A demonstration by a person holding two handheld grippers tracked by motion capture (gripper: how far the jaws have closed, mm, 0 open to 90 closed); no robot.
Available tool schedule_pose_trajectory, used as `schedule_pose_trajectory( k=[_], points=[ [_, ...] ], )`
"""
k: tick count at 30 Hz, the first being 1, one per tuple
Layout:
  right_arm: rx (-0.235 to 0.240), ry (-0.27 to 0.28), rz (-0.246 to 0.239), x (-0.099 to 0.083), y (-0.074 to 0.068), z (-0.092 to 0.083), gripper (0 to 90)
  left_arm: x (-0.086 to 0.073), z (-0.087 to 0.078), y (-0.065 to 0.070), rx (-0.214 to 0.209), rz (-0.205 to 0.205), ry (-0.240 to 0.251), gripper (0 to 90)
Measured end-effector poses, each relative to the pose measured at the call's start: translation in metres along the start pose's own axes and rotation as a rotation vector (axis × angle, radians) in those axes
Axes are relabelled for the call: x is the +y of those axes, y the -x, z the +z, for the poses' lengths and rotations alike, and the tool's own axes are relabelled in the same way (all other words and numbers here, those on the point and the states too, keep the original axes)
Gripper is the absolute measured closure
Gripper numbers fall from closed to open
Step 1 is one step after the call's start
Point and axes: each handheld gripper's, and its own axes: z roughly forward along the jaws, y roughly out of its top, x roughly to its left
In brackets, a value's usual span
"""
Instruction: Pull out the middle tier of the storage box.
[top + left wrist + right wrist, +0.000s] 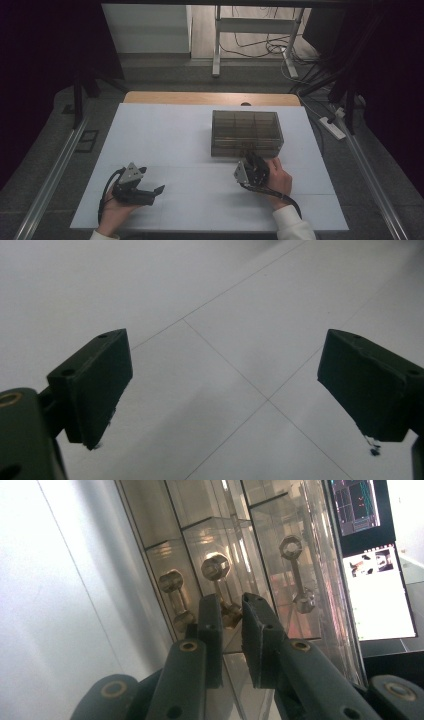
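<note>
Right claw (231, 611): I see jaws nearly together at the box's near edge; whether they pinch it, can't tell.
Left claw (225, 390): apart, over bare tabletop (210, 300).
Box (246, 132): clear, compartmented, at 12 o'clock from right claw.

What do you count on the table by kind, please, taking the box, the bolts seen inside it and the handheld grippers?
Clear compartment box: 1
Bolts seen through its wall: 3
Handheld grippers: 2, left gripper and right gripper
Total: 6
</note>
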Motion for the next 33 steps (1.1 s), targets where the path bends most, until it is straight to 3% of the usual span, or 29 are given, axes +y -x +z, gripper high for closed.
schedule_pose_trajectory(
  k=[9, 12, 18, 22, 26, 32, 33],
  points=[
    [0.016, 0.01, 0.017, -0.002, 0.001, -0.001, 77.9, 0.0, 0.0, 0.001, 0.002, 0.002, -0.002, 8.2],
    [0.027, 0.02, 0.056, -0.002, 0.003, -0.002, 69.5, 0.0, 0.0, 0.001, 0.002, 0.002, 0.0, 8.2],
    [0.103, 0.071, 0.161, -0.003, 0.008, -0.005, 54.8, 0.0, 0.0, 0.0, 0.004, 0.001, -0.001, 8.4],
    [0.172, 0.1, 0.248, -0.004, 0.013, -0.008, 50.7, 0.0, 0.001, 0.001, 0.007, 0.0, -0.001, 9.1],
    [0.195, 0.144, 0.32, -0.004, 0.016, -0.011, 47.3, 0.0, 0.001, 0.001, 0.005, -0.001, 0.001, 9.2],
    [0.291, 0.172, 0.46, -0.006, 0.022, -0.013, 41.5, 0.0, 0.0, 0.001, 0.001, -0.003, 0.005, 9.3],
    [0.324, 0.178, 0.487, -0.007, 0.024, -0.013, 39.8, 0.0, 0.0, 0.001, -0.002, -0.003, 0.005, 9.6]
  ],
)
